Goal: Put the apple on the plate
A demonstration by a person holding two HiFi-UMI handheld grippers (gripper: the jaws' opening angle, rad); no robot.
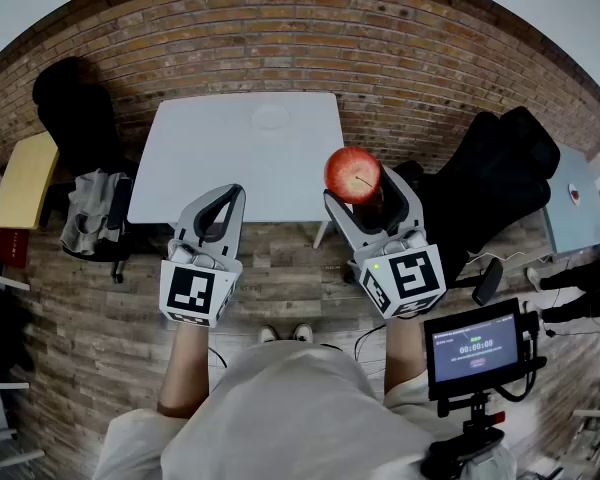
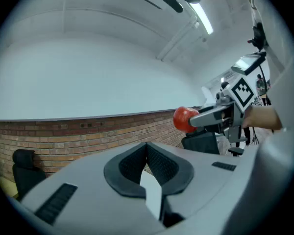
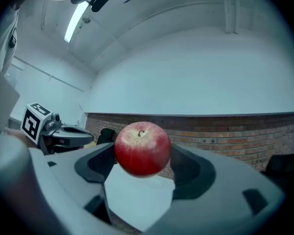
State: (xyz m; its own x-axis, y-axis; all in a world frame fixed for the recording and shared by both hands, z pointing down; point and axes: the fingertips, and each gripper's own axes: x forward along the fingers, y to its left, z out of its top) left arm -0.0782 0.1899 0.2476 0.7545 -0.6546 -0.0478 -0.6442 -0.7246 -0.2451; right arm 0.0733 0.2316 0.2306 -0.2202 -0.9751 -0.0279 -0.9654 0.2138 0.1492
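Red apple (image 1: 352, 175) sits clenched in my right claw (image 1: 365, 192), held high to clear the bench (image 1: 195, 168) edge toward the plate (image 1: 270, 118); my left claw (image 1: 226, 202) hangs closed, empty, aside.

Faint plate, half-hidden grip on the apple

Toward the far edge of the white table (image 1: 200, 168), the plate (image 1: 270, 118) is white on white, a faint ring whose rim and depth cannot be told. At the table's near right corner, the apple (image 1: 352, 174) covers the tips of the right gripper (image 1: 360, 192), hiding where they touch it. The screen (image 1: 477, 348), well right of the table, has print too small to read.
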